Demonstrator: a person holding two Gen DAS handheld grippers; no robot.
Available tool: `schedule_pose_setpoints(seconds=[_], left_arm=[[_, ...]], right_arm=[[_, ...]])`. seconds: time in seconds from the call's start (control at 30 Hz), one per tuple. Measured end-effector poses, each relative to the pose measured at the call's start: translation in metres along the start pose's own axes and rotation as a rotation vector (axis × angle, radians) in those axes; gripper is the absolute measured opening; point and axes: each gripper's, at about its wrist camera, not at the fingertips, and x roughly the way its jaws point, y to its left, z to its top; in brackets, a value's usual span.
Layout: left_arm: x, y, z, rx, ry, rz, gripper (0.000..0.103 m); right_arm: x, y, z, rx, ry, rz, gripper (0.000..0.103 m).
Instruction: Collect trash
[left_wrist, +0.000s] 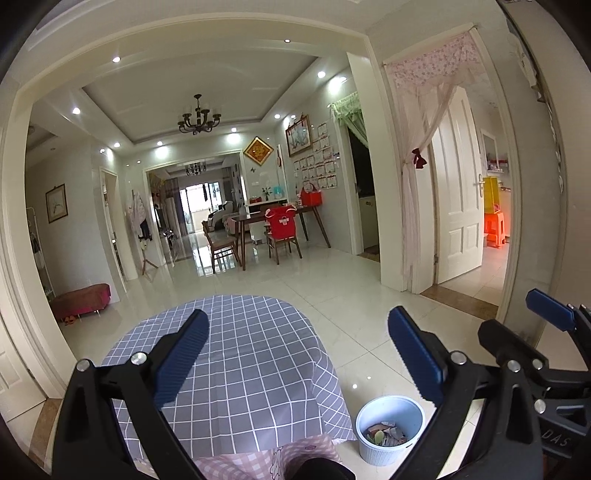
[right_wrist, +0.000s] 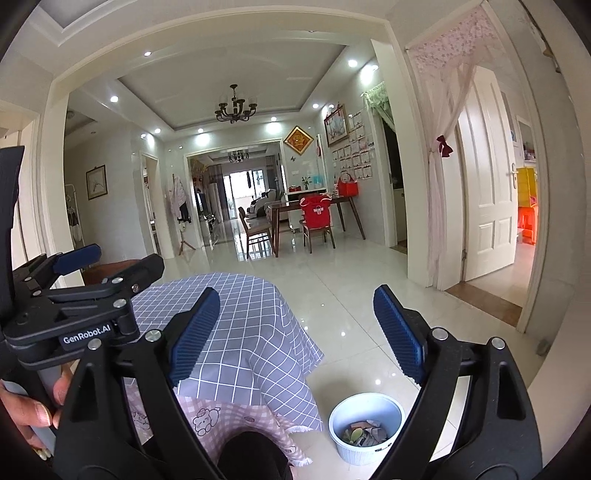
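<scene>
The left gripper and the right gripper are both held wide open, with nothing between the blue pads. Below them a table under a grey checked cloth is seen. The white bin is stood on the tiled floor just beside the table, with trash lying inside it.

Black gripper frame, ribbed blue pads, silver screws
</scene>
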Motion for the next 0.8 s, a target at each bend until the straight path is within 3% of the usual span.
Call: schedule_pose_setpoints(seconds=[0.8], left_arm=[[0.0084, -0.0009, -0.0066, -0.001, 0.019, -0.014, 0.096]], right_arm=[[-0.0024, -0.0027, -0.0060, 0.017, 0.005, -0.008, 0.085]])
